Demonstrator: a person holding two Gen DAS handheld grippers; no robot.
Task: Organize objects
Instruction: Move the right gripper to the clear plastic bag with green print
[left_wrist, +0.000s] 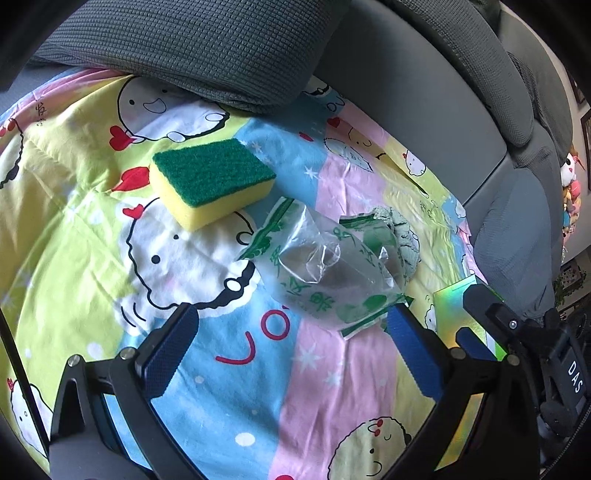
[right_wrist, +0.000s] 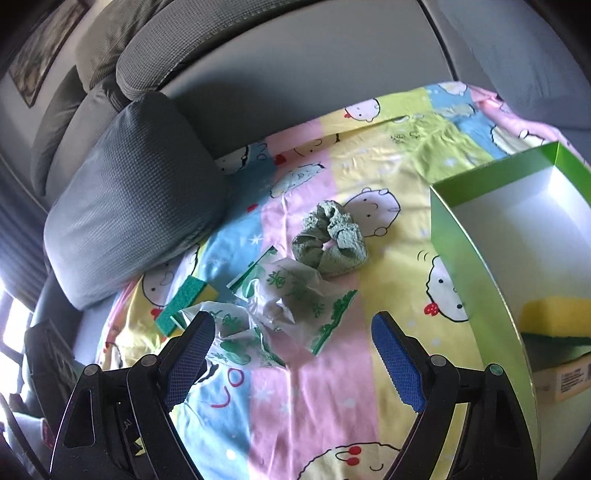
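Both grippers hang over the bed with wide jaws and nothing between them. Left gripper (left_wrist: 291, 325) is as wide as it goes, so it looks ready to take something big.

Going left to right in the left view, the sponge (left_wrist: 212, 182) lies at about 11 o'clock from that gripper, green side up, well apart from it. It lies flat on the sheet (left_wrist: 74, 206), so its sides are easy to pinch. The bag (left_wrist: 317, 266) lies at 12 o'clock, just past the fingertips. It is thin and crinkly, so it may slip or crush. A gray pillow (left_wrist: 207, 48) sits behind, at the head of the bed.

Right gripper (right_wrist: 293, 328) points at the same bag (right_wrist: 284, 299), which lies at its 12 o'clock, with one corner at the left finger. The scrunchie (right_wrist: 330, 242) sits just past the bag, at about 1 o'clock. The box (right_wrist: 469, 266) stands open at 3 o'clock. Another sponge (right_wrist: 554, 314) is already inside it, so the box seems to be where the things go. Three things are left on the sheet.
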